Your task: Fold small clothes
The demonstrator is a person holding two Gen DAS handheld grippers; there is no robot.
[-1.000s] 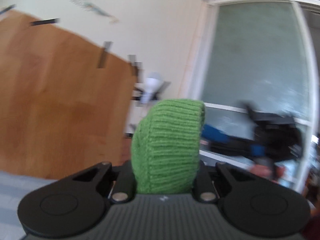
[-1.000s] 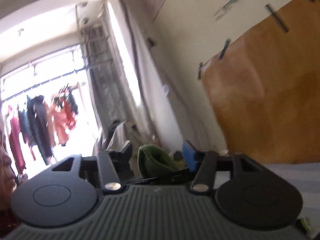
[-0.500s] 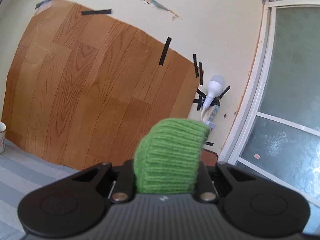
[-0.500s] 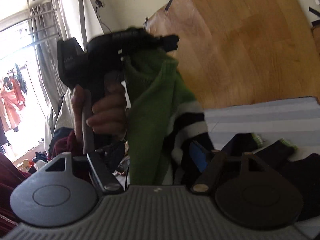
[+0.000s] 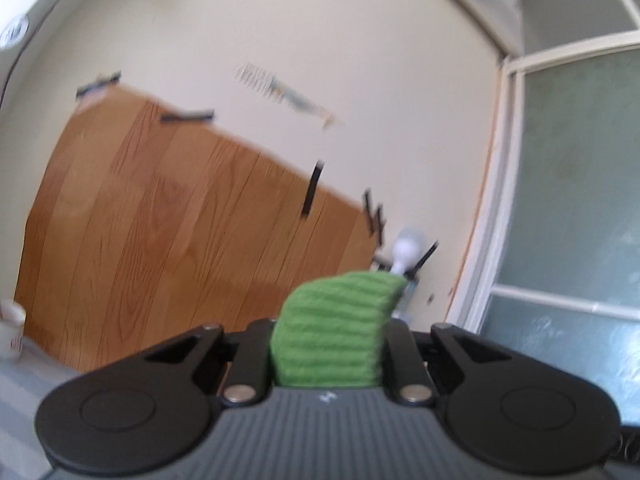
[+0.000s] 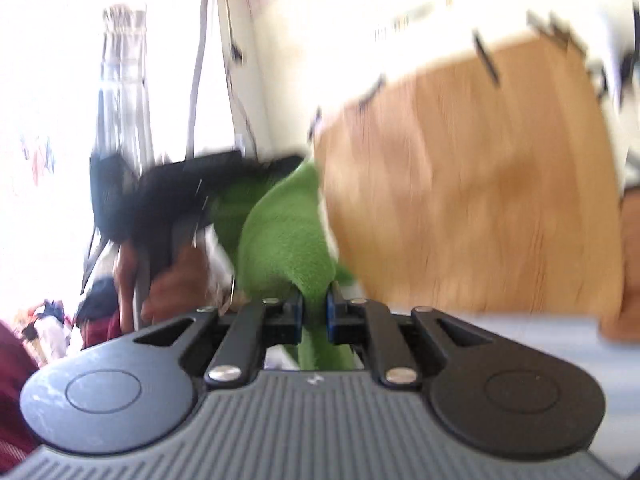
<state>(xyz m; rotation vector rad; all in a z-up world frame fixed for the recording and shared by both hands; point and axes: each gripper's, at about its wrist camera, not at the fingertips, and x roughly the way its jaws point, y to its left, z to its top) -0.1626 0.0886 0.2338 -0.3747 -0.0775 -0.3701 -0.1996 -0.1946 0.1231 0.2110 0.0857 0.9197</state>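
Nearest the lens, the right claw [image 6: 313, 314] had just been closing and its blue pads [image 6: 297, 316] now pinched a fold of the green knitted sock [image 6: 286, 248], which stretched up and away to the left claw [image 6: 256, 170], itself clamped narrow on the ribbed cuff [image 5: 334, 336]. Held aloft between the 2 claws, the sock looked light, soft and stretchy, so it would probably sag and twist. Taking it by cuff and toe seemed the surest hold before laying it on the striped counter [image 6: 540, 334] beyond.
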